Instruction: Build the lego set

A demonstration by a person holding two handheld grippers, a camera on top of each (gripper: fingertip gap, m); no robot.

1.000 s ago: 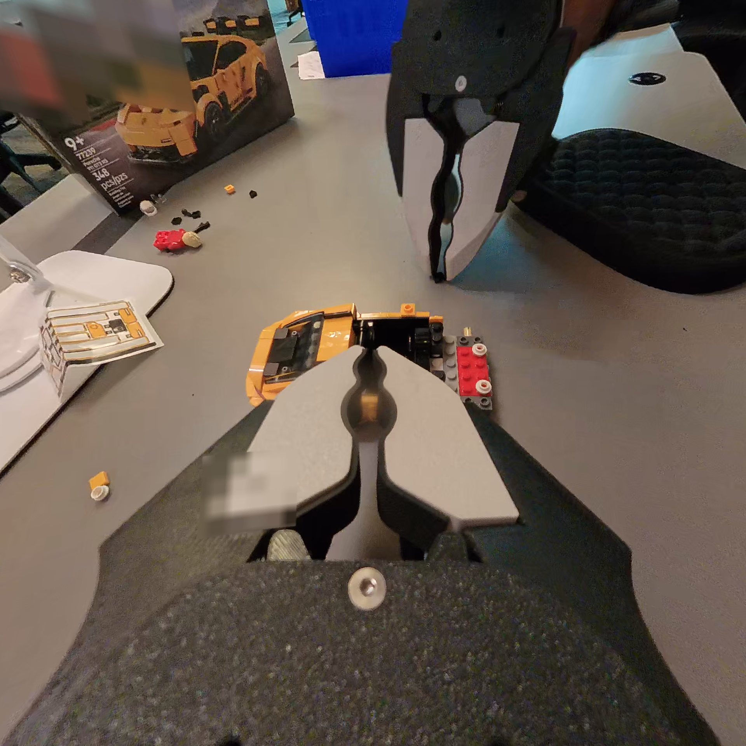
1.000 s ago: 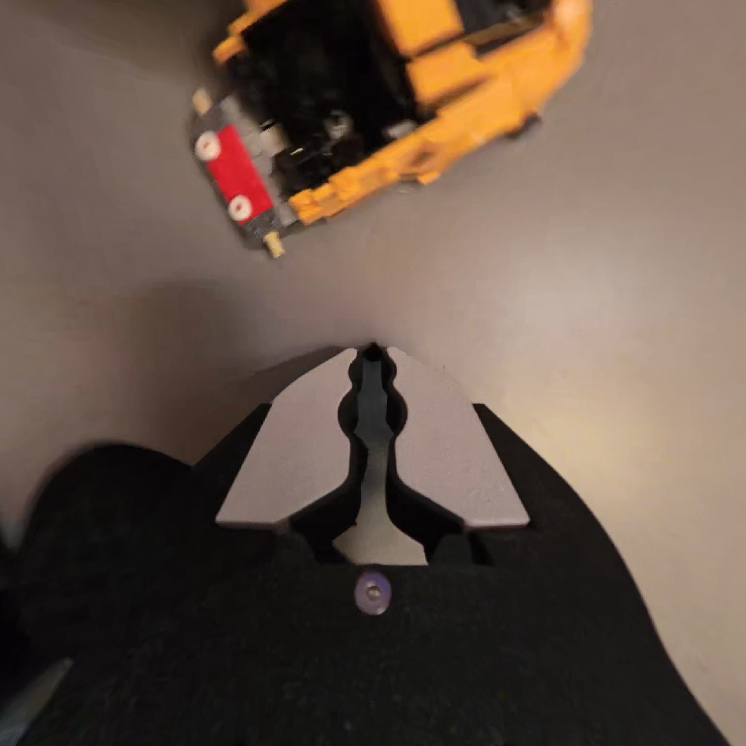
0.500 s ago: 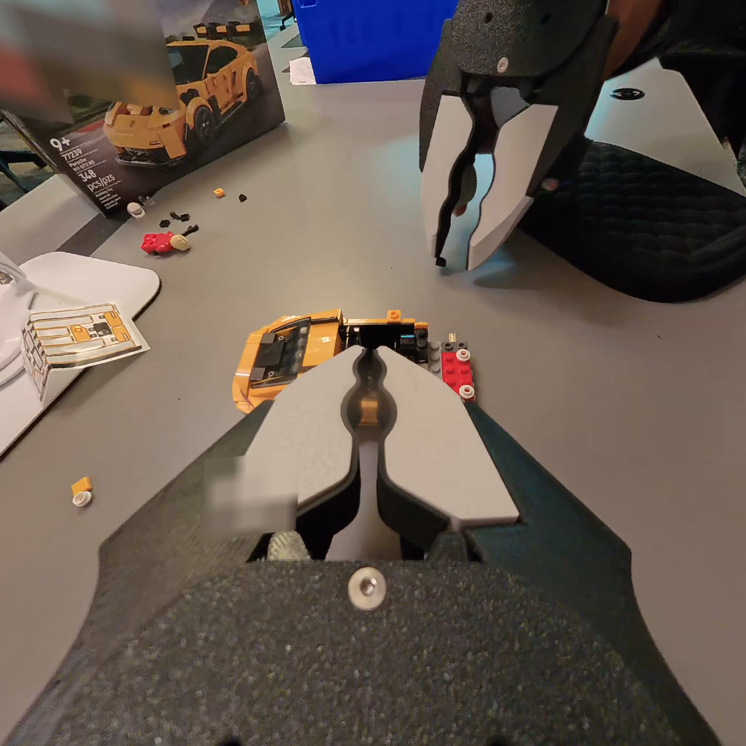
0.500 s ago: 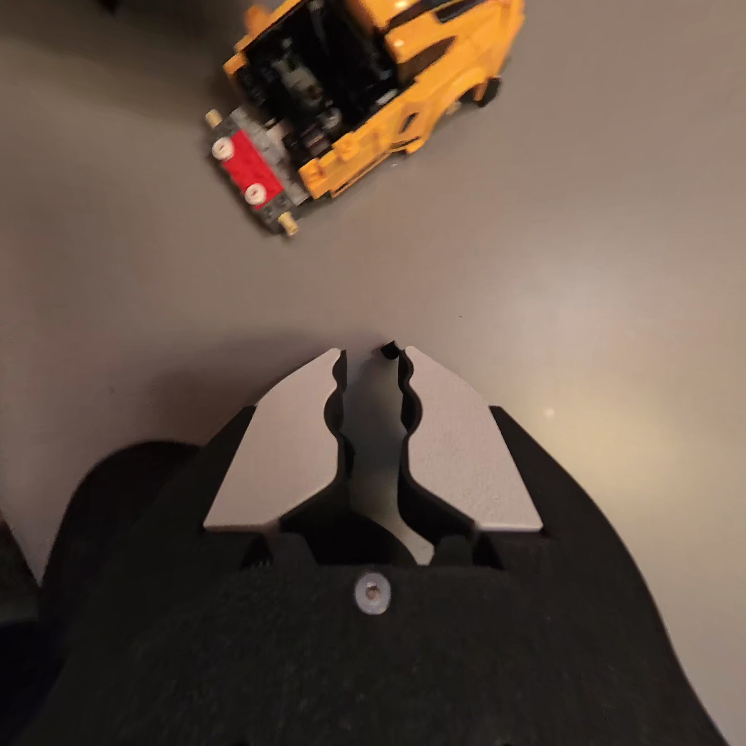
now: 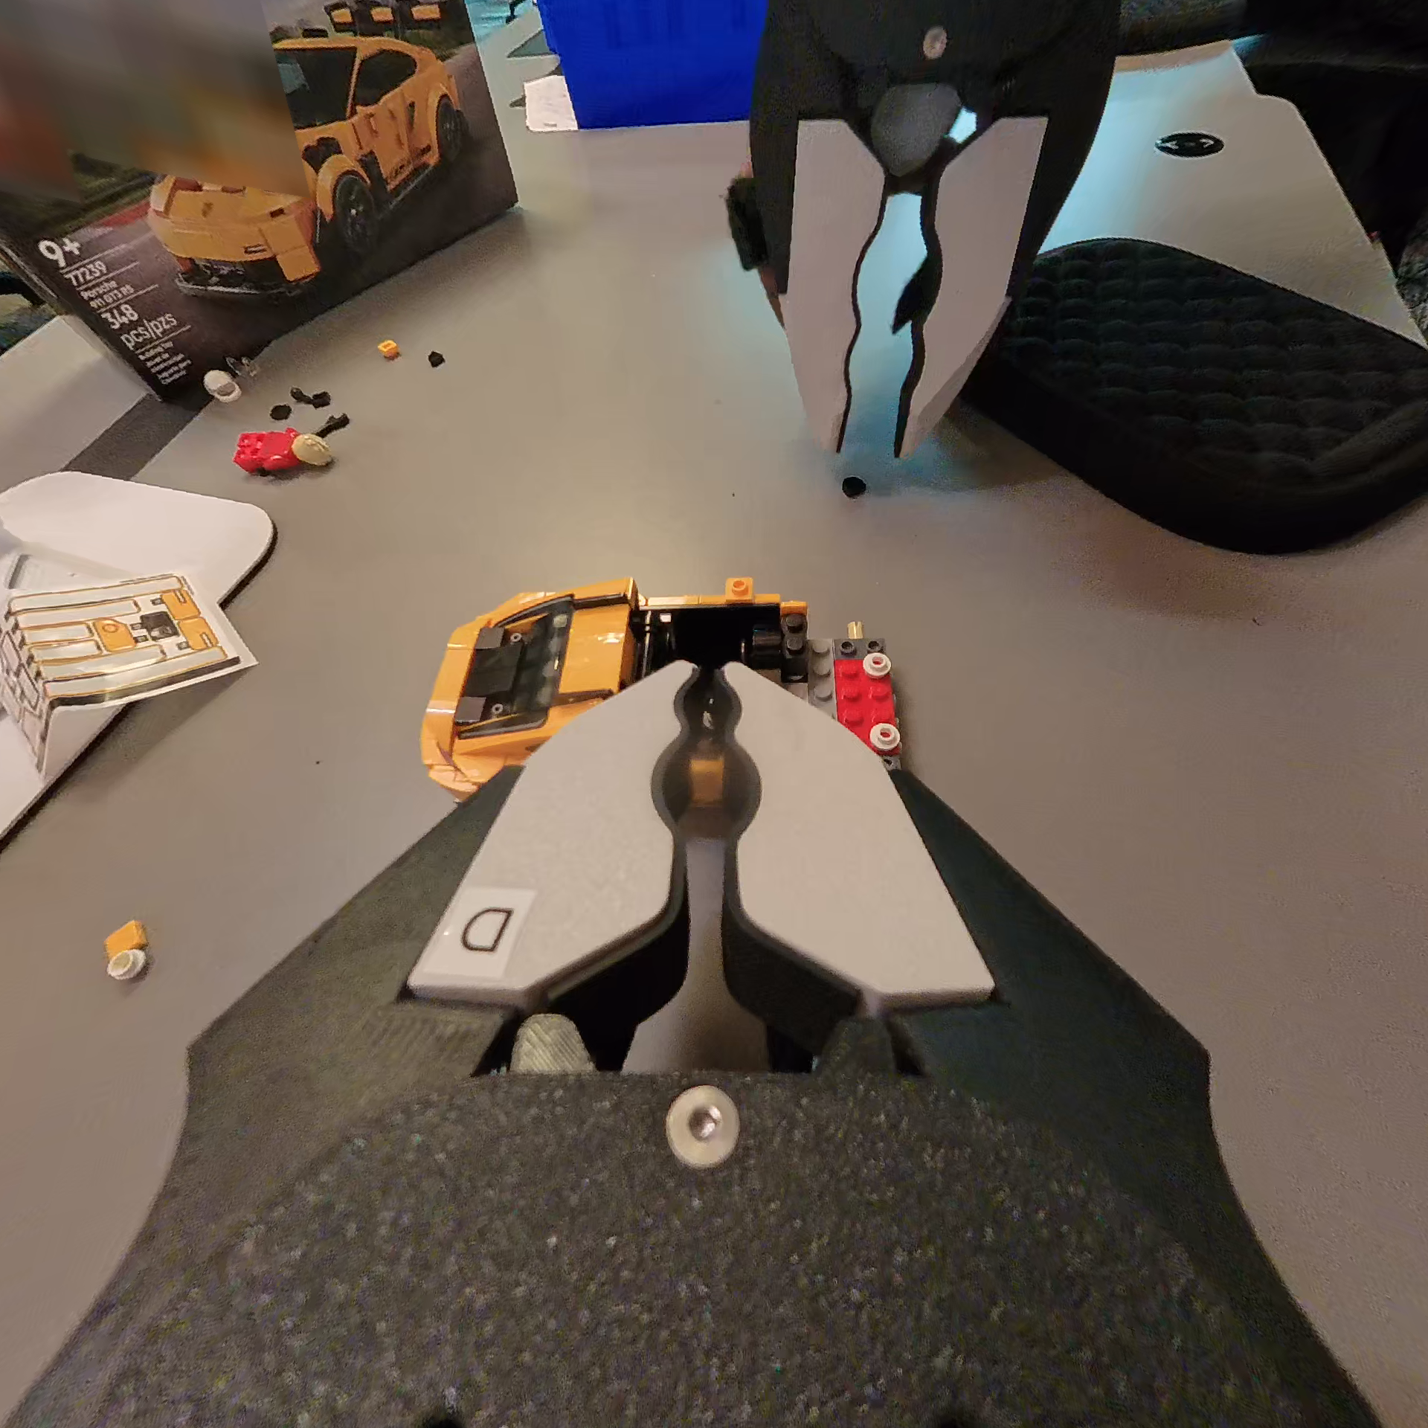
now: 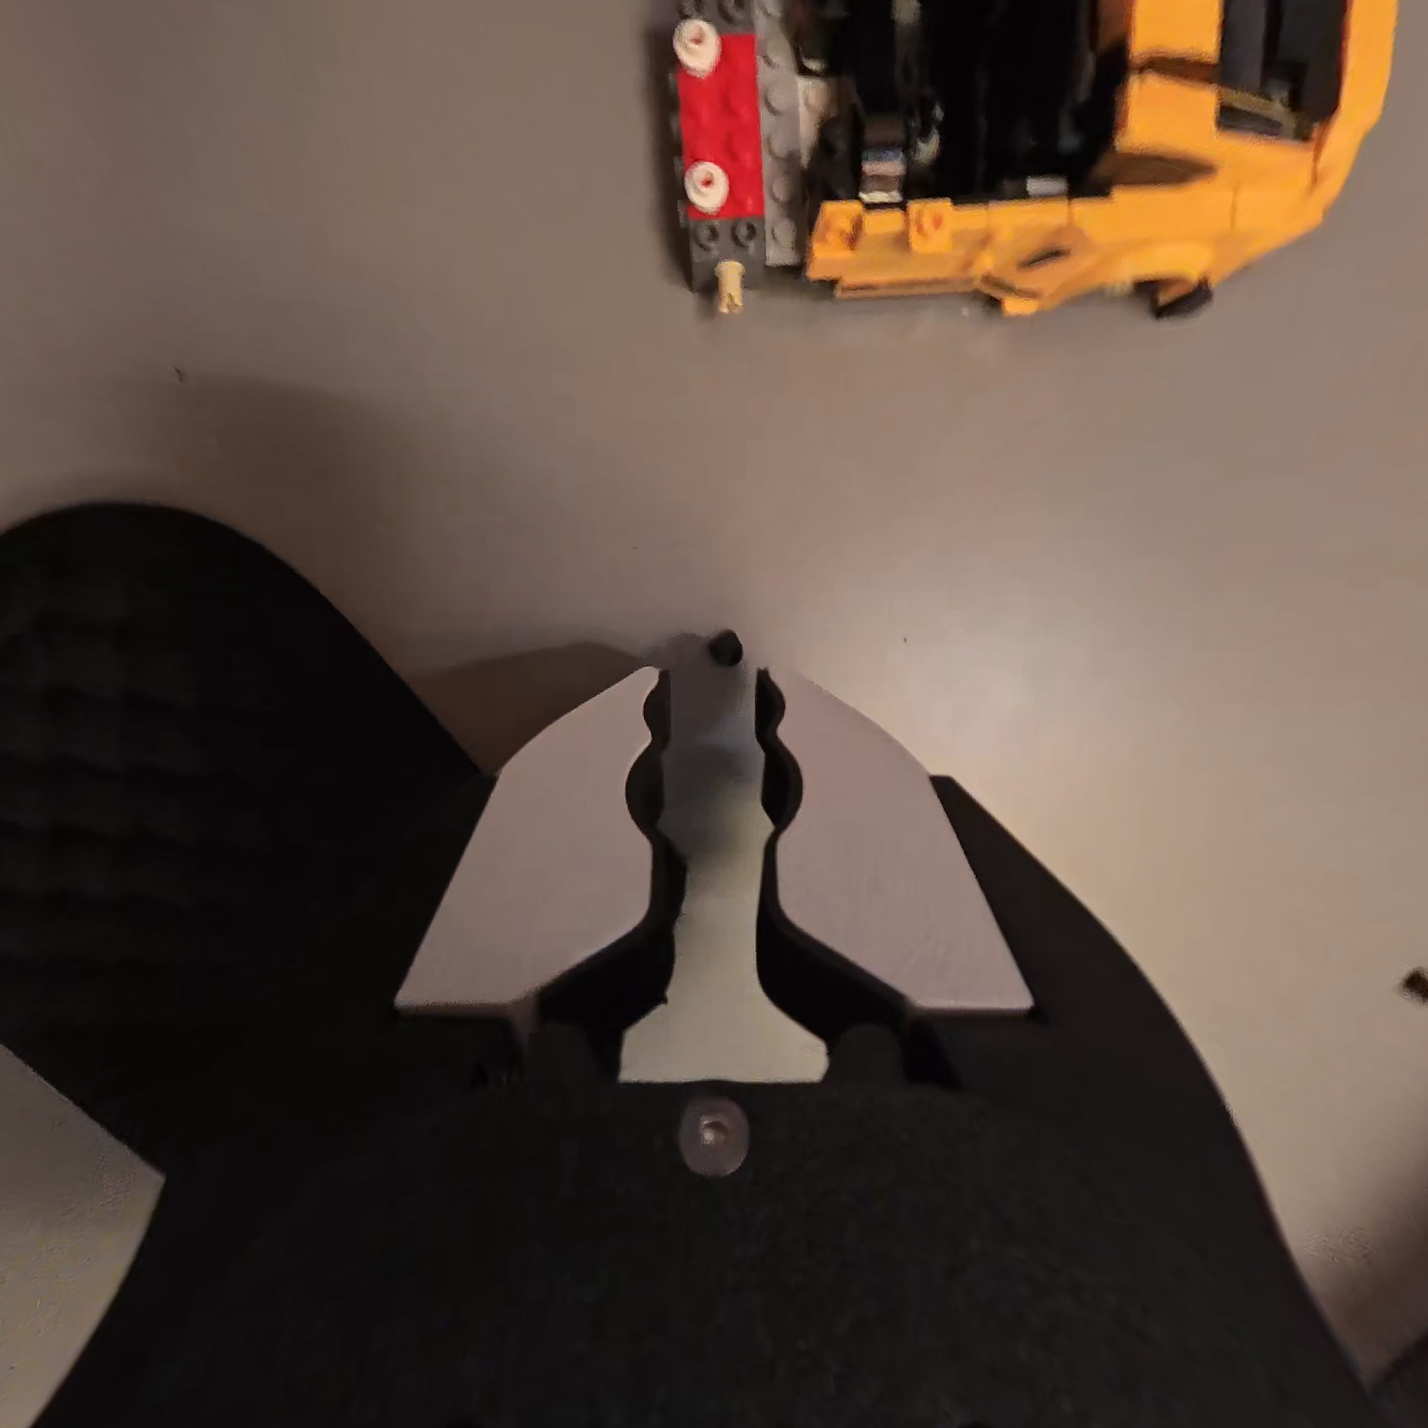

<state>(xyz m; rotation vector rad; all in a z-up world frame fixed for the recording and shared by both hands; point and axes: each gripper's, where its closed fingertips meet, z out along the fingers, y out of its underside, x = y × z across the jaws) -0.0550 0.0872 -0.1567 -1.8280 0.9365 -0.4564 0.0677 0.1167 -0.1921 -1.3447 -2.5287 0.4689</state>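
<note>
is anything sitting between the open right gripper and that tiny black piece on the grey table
Nothing visible does. The tiny black round piece lies on bare grey table just beyond the right gripper, whose jaws stand apart and do not touch it.

Glossy plastic brick car on a smooth matt table; quilted cloth pad.

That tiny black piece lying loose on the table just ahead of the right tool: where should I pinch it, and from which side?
Judging by its small, rounded shape, pinch the black piece across its middle, coming straight down from above. It lies alone on the grey table, just beyond the open right tool, so advance slightly first.
</note>
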